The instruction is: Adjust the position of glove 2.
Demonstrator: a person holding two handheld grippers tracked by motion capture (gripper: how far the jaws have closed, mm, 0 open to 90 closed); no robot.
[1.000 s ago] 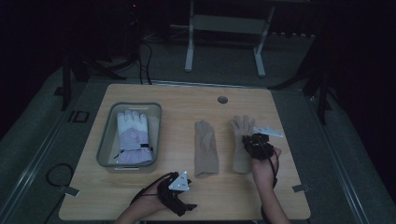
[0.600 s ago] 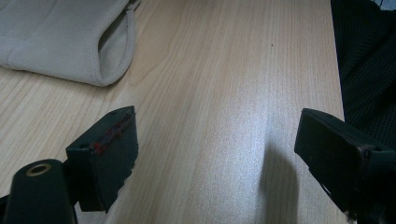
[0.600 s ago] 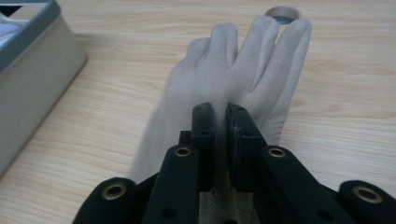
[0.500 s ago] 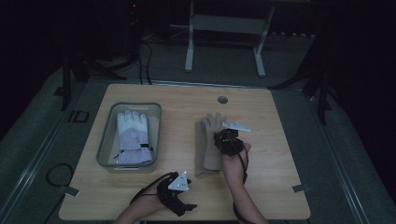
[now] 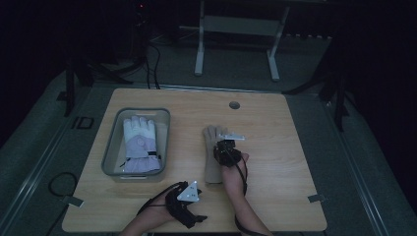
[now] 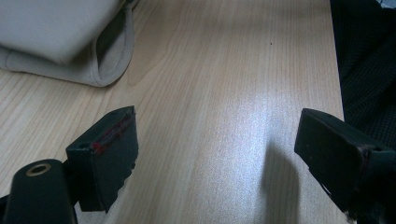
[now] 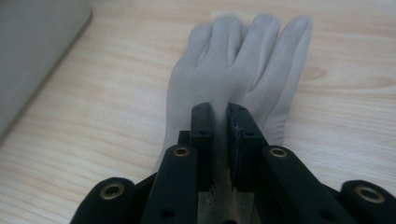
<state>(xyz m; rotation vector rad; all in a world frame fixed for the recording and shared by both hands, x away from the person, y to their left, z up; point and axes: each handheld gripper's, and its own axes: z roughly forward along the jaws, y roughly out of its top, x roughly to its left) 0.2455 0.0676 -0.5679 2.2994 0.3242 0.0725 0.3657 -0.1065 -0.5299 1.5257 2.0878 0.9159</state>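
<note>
A soft beige fabric glove (image 5: pixel 212 156) lies flat on the pale wood-grain table (image 5: pixel 285 147), fingers pointing away from the person. The right gripper (image 5: pixel 225 149) sits over its palm, black jaws nearly pressed together and just easing apart. The left gripper (image 5: pixel 189 209) rests spread near the table's front edge.

A tray (image 5: pixel 109 153) sat on the left half of the table (image 5: pixel 285 147), with a ski glove (image 5: pixel 139 145) lying inside it, fingers toward the far edge. To the right of the tray, near the table's middle, a beige glove (image 5: pixel 213 158) lay flat on the tabletop, fingers also pointing away. The right gripper (image 5: pixel 225 149) was over that glove's right side. The left gripper (image 5: pixel 183 204) rested near the front edge, just in front of the glove's cuff. A round hole (image 5: pixel 234 105) lay behind the glove, near the far edge
</note>
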